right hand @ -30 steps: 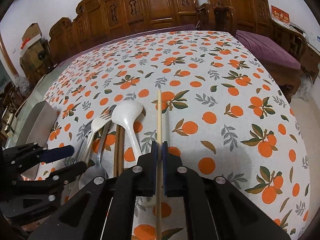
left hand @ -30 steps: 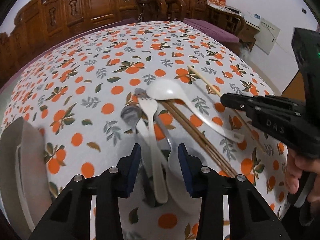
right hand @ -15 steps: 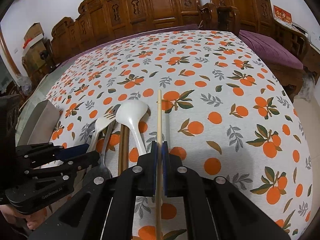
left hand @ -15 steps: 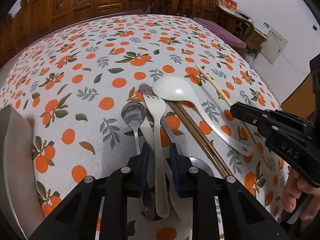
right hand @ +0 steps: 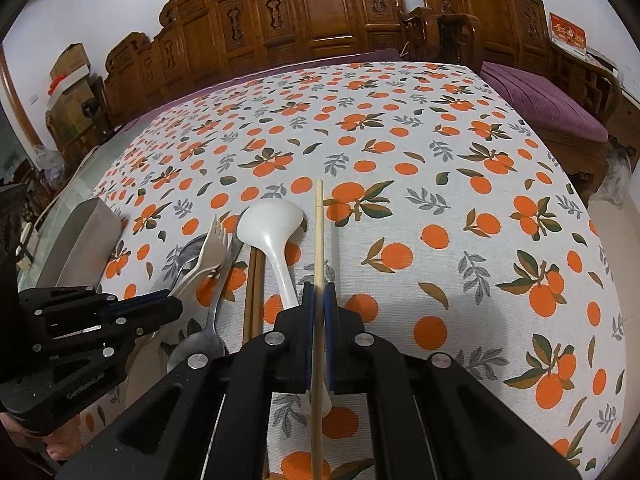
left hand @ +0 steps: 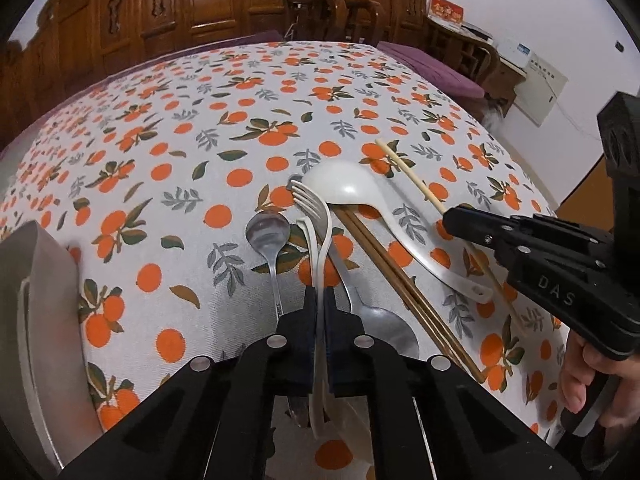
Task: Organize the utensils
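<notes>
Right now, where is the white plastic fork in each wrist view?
Left wrist: white plastic fork runs up the centre, pinched in the left gripper.
Right wrist: it sits left of centre, lifted, tines up.
Shared landmark: the white ladle, just right of the fork's tines in both.

Orange-print tablecloth [right hand: 420,184] — carved wooden chairs [right hand: 320,12] behind.

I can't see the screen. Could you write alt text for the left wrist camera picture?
The left gripper is shut on a white plastic fork, above an orange-patterned tablecloth. Beside it lie a metal spoon, brown chopsticks and a white ladle-style spoon. At right, the right gripper holds a pale chopstick.
</notes>
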A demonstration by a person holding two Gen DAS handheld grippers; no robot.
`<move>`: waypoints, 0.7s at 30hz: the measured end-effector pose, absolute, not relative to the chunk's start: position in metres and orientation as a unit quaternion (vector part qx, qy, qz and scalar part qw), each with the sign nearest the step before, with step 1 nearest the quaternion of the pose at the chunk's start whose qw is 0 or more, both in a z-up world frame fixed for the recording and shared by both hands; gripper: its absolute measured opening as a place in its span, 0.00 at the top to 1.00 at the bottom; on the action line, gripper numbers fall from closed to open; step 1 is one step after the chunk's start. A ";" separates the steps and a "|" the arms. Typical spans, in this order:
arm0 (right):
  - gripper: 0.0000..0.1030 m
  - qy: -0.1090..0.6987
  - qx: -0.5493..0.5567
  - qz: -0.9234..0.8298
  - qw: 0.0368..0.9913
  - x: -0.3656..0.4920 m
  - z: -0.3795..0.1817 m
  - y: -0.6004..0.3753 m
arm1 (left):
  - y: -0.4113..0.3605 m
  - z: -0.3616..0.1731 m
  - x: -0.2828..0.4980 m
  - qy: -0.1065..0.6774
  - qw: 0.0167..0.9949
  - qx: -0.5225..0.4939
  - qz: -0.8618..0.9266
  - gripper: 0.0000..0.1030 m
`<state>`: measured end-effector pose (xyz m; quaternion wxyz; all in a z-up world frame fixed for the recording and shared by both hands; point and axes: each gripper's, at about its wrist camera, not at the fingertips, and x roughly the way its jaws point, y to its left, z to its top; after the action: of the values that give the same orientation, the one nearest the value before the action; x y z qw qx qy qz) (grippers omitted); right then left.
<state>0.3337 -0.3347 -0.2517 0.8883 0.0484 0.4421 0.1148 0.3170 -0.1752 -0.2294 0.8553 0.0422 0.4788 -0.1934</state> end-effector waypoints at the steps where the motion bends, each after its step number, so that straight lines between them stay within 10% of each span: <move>1: 0.94 0.442 0.048 0.115 0.888 0.334 -0.252 -0.335 | -0.175 -0.228 0.316 0.476 0.857 0.043 -0.194 0.97; 21: 0.94 0.442 0.038 0.122 0.888 0.332 -0.252 -0.328 | -0.147 -0.227 0.320 0.483 0.858 0.037 -0.171 0.96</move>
<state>0.3320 -0.3278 -0.2521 0.8877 0.0385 0.4423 0.1219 0.3201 -0.1467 -0.2270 0.8578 0.0365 0.4833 -0.1710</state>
